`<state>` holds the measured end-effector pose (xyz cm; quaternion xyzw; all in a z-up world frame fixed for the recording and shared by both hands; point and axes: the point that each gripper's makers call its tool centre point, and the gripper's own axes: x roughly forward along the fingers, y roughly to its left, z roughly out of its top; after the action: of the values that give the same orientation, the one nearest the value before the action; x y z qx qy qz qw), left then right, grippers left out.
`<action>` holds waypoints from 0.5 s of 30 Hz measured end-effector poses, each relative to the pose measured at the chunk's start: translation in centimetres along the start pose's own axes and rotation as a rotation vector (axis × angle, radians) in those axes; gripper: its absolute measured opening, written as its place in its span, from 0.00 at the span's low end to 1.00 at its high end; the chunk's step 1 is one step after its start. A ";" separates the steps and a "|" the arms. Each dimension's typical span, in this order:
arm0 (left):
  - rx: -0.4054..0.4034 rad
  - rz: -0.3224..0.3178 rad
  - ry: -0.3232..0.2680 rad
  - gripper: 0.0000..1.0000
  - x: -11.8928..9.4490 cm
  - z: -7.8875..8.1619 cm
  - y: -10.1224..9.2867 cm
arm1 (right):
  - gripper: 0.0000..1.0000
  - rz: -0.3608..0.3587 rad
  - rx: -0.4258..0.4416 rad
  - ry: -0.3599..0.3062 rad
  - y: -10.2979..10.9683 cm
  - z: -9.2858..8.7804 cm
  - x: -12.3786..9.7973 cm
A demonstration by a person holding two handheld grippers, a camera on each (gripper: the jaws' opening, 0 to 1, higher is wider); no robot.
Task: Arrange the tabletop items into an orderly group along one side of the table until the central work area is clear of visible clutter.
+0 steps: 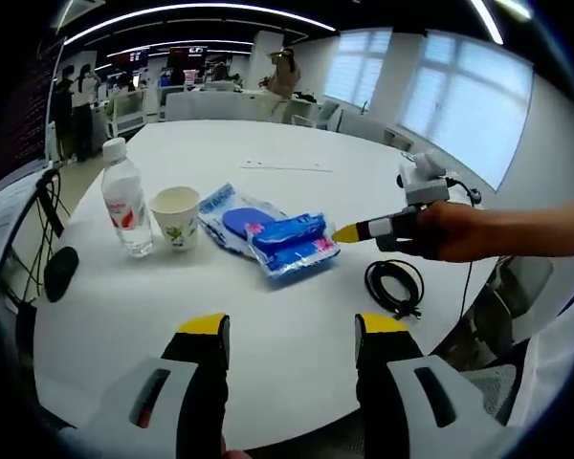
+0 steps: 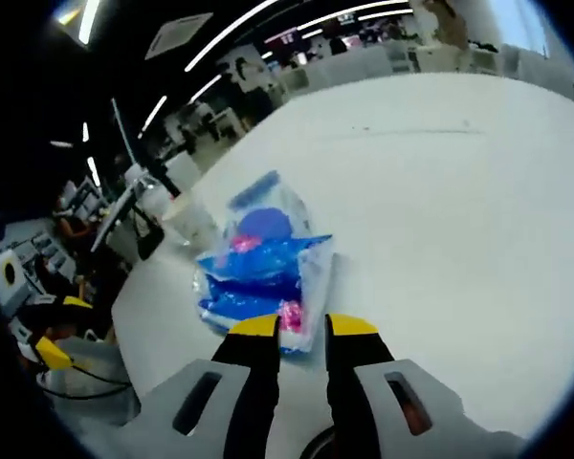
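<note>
On a round white tabletop, a water bottle, a paper cup and blue plastic packets sit in a row, a coiled black cable apart at right. The left tongs hover open and empty near the edge. The right tongs, jaws narrowly parted, reach the packets' end; a firm pinch there should let them slide toward the cup.

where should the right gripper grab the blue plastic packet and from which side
Grip the blue packet by its near flat edge, coming in low along the table from the right gripper side. The packet lies flat and crinkled, so the thin clear margin at that edge likely fits between the narrowly open jaws better than its bulky blue middle. The paper cup and water bottle crowd its far side.
</note>
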<state>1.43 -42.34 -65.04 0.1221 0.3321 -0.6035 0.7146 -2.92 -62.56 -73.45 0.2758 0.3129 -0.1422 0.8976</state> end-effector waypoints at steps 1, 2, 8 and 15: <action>-0.001 0.001 0.000 0.52 0.0 0.0 0.0 | 0.14 0.002 0.006 0.001 0.0 0.1 0.1; -0.002 0.001 -0.001 0.52 0.0 0.0 0.0 | 0.12 0.006 0.014 0.001 0.0 0.1 0.1; -0.006 0.000 0.000 0.52 0.1 -0.1 -0.1 | 0.00 -0.021 0.094 -0.023 -1.1 0.5 -0.4; -0.001 -0.010 0.006 0.52 0.4 -0.3 -0.4 | 0.00 -0.033 0.090 -0.050 -2.2 0.8 -1.5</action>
<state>1.01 -42.59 -65.38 0.1221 0.3351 -0.6065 0.7106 -4.64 -64.67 -72.85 0.3071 0.2883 -0.1780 0.8893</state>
